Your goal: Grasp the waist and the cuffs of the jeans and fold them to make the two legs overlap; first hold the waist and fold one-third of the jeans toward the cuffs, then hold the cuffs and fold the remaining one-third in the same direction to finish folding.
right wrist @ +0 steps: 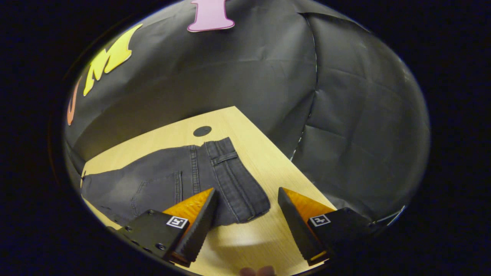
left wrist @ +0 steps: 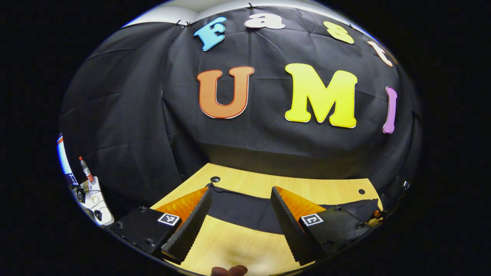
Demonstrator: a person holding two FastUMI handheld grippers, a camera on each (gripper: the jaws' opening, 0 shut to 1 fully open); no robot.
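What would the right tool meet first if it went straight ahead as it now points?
Probably the waist end of the jeans, lying flat on the table just ahead of the open right tool; depth is uncertain.

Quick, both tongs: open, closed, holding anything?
Left tongs: open, empty, above the dark grey denim jeans.
Right tongs: open, empty, at the jeans' waistband.

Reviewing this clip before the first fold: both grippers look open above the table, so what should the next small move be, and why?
Probably lower the right gripper onto the waist of the jeans and close. Its fingers stand apart with the waistband corner between them, and the jeans lie flat on the table, unfolded. The left gripper is open too, facing dark fabric.
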